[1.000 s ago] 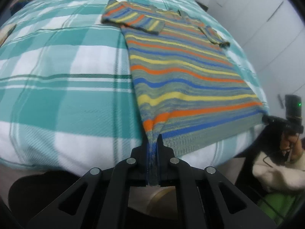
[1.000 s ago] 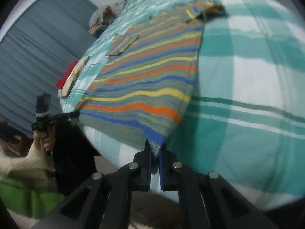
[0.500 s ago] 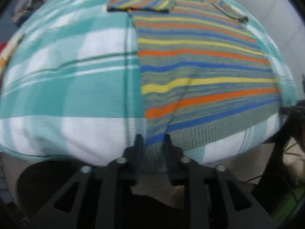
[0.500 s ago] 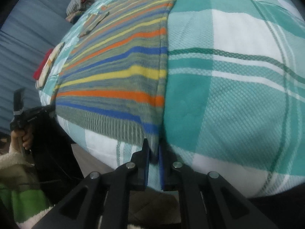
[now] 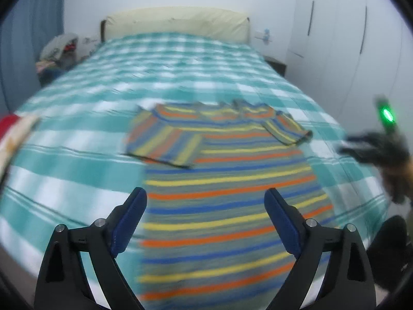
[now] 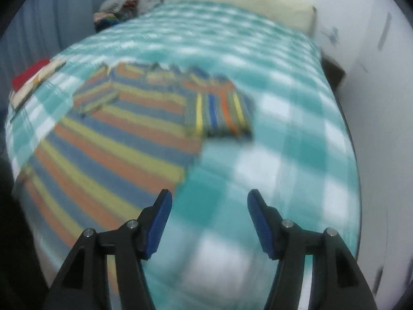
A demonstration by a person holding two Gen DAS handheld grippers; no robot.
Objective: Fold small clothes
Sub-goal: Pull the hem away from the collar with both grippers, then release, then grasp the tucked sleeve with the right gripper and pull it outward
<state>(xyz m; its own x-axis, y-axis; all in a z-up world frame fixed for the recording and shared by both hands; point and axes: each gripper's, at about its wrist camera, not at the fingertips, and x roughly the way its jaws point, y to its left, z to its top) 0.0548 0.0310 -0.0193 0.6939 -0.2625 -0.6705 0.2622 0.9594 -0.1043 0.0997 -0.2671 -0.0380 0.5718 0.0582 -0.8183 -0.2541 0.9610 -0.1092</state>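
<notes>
Your left gripper has its jaws spread wide and holds nothing. The striped sweater lies flat directly between and beyond the jaws: its lower body fills the gap between the two blue pads, and its hem runs out of view below them. The sweater's left edge runs just inside the left jaw; its right edge lies outboard of the right jaw. Farther ahead, the left sleeve is folded in over the chest, and the shorter right sleeve lies folded near the collar.

Your right gripper also has its jaws wide apart and empty. The sweater lies ahead of and outboard of the left jaw, with its near side edge ending just ahead of that jaw's tip. Between the jaws and beyond the right jaw you see only teal plaid bedspread. Ahead of the gap, one sleeve lies folded at the sweater's far corner.

Beyond the sweater the bedspread continues to the cream headboard. Folded items rest at the bed's left edge. Both views are motion-blurred.
</notes>
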